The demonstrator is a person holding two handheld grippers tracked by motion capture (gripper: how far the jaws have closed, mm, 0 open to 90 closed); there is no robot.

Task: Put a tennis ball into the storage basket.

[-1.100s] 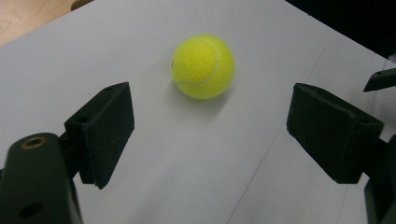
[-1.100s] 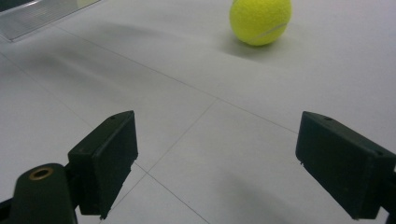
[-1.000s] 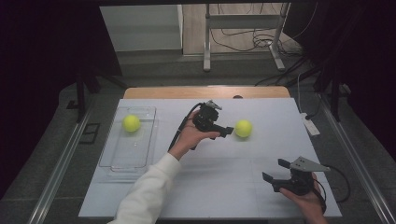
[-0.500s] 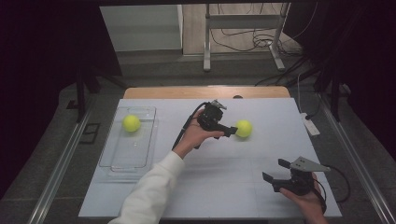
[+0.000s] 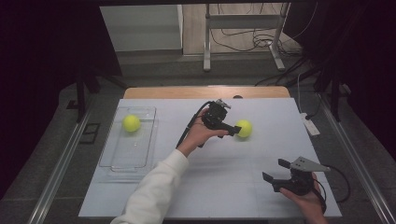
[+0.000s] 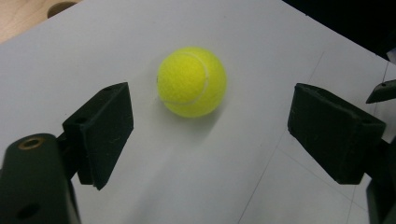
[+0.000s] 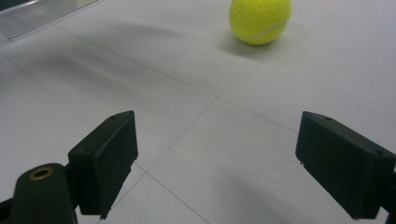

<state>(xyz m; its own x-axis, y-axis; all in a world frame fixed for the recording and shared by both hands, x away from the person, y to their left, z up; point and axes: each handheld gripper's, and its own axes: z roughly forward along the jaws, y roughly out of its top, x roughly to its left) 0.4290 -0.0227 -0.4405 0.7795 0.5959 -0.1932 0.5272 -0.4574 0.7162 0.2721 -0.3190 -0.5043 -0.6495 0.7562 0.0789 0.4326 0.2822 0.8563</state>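
Up near the middle of the white table [image 5: 224, 186], the left gripper [image 5: 233, 129] is hovering just beside a yellow tennis ball [image 5: 243, 128], its jaws standing wide and gripping nothing. Seen along that gripper's own jaws, the ball [image 6: 192, 81] is lying on the bare white surface ahead of the two black pads [image 6: 105, 133], slightly nearer the left-hand one and not touching either; nothing is standing between the pads and the ball. The person's left hand [image 5: 201, 134] is wrapping round the gripper's body, with a white sleeve [image 5: 154, 193] running back to the near edge and a black cable [image 5: 187, 128] looping off beside the wrist.

Off at the table's left side, a clear tray [image 5: 140, 154] is holding a second tennis ball [image 5: 131, 123] at its far end, well apart from the first ball.

Down at the near right corner, the right gripper [image 5: 275, 170] is resting in the person's right hand [image 5: 308, 203], jaws spread and empty, pointing across open tabletop toward the ball [image 7: 259, 19] farther off.
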